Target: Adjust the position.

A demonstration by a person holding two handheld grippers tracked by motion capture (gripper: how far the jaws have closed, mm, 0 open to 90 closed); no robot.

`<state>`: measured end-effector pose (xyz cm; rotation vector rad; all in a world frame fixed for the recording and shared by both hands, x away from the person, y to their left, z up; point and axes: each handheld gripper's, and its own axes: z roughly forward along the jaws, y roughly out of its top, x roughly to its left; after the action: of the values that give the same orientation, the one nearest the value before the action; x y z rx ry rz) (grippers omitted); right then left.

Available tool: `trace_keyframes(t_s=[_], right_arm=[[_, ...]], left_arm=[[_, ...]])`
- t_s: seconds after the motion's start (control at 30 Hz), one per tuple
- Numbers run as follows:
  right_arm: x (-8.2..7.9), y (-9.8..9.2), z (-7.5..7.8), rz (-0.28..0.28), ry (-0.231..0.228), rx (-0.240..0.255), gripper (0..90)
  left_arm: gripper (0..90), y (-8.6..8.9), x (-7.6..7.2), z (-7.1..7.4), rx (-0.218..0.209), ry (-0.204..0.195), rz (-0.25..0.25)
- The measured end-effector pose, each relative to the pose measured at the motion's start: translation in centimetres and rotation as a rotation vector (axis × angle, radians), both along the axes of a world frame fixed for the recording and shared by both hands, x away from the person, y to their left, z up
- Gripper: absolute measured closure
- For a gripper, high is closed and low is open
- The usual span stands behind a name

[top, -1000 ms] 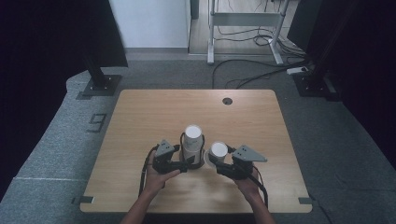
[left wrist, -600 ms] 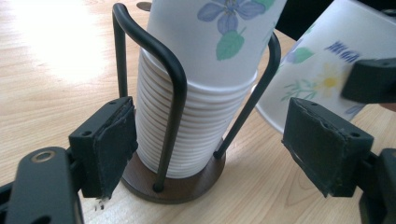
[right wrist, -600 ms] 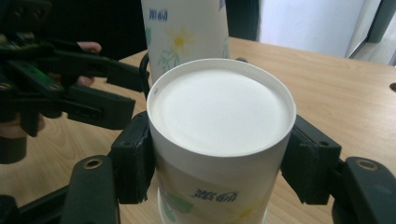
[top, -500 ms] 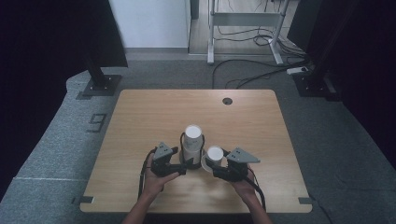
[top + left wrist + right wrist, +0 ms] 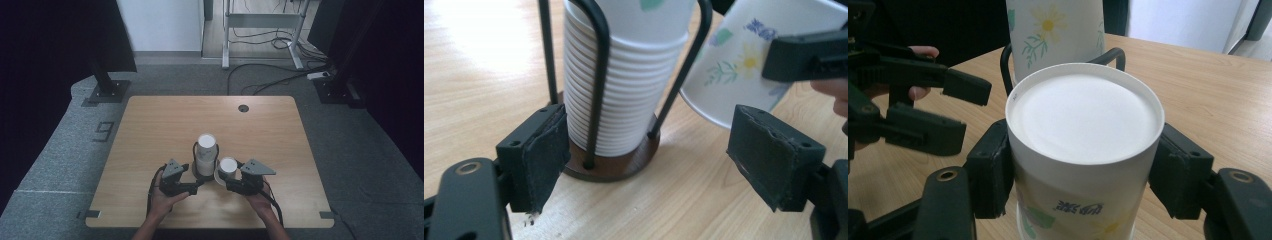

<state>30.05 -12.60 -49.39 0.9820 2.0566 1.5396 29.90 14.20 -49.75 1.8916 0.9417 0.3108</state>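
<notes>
Your right gripper [image 5: 1083, 165] holds a single paper cup [image 5: 1083, 150] between its two jaws, which press on the cup's sides just under the upturned white bottom; the cup is upside down, with a flower print on its wall. In the high view this cup [image 5: 228, 166] is just beside the stack of cups [image 5: 205, 152], on its right side, near the front middle of the wooden table [image 5: 150, 130]. The stack stands upside down inside a black wire holder [image 5: 599, 75] with a round dark base [image 5: 619, 160], and it is taller than the cup you hold. Your left gripper [image 5: 644, 160] has its jaws wide apart and grips nothing; the left jaw is close to the base of the holder, but I cannot tell if it touches. In this left gripper view the held cup [image 5: 744, 55] is tilted and lifted off the table, close to the holder's wire. Both your hands [image 5: 167, 197] are at the table's near edge.
</notes>
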Motion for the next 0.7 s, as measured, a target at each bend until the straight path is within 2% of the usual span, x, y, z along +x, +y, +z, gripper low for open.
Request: trace_keyframes(t_s=[0.43, 0.7], right_arm=[[-0.3, 0.5, 0.0, 0.010, -0.002, -0.005, 33.1], [-0.9, 0.4, 0.2, 0.016, -0.008, 0.005, 33.1]], left_arm=[[16.5, -0.2, -0.7, 0.1, -0.010, 0.002, -0.015], [16.3, -0.8, -1.1, 0.0, 0.003, 0.001, -0.035]])
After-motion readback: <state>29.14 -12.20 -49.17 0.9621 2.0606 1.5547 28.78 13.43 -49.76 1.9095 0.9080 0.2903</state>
